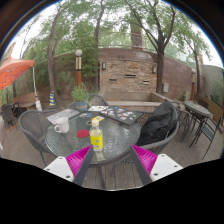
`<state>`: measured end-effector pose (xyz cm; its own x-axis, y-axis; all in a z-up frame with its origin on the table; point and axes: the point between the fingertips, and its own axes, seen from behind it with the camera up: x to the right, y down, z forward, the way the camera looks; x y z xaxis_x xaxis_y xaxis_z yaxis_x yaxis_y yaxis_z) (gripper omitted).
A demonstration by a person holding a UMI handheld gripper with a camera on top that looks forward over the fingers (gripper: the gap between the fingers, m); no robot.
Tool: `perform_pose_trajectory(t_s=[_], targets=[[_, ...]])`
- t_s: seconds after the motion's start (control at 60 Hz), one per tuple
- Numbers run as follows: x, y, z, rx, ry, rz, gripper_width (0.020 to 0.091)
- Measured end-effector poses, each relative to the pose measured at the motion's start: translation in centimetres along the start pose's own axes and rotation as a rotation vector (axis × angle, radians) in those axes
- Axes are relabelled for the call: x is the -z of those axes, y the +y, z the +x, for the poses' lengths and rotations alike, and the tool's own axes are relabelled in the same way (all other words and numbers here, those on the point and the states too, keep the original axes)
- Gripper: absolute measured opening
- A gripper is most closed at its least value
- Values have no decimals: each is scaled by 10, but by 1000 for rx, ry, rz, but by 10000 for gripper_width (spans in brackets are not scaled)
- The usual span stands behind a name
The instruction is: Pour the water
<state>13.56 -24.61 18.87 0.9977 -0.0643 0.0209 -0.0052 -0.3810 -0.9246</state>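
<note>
A clear bottle with a yellow label and pink cap stands on the round glass table, beyond my fingers and a little left of the gap's middle. A white mug sits on the table left of the bottle. My gripper is open, its pink pads spread wide with nothing between them. It hangs short of the table's near rim, well apart from the bottle.
Dark metal chairs ring the table, one close on the right. A black-and-white tray or board lies at the table's far side. A brick wall, trees and an orange umbrella stand behind. Wooden decking lies below.
</note>
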Motion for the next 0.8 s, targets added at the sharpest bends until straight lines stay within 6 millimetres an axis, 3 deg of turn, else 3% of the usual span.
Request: perform_pose_trajectory(t_s=[0.1, 0.217, 0.35, 0.417, 0.467, 0.567, 0.6, 0.633, 0.667, 0.8], targets=[[-57, 26, -32, 20, -60, 30, 827], [-129, 40, -61, 38, -60, 78, 828], [-206, 38, -76, 23, -18, 145, 828], [-227, 38, -84, 43, -24, 151, 828], [-249, 32, -78, 46, 7, 176, 823], [-262, 12, -75, -18, 35, 231, 818], [-266, 19, -77, -15, 28, 191, 792], [-270, 23, -78, -14, 22, 168, 688], [-272, 28, -75, -24, 16, 159, 470], [-266, 29, -73, -24, 5, 153, 421]])
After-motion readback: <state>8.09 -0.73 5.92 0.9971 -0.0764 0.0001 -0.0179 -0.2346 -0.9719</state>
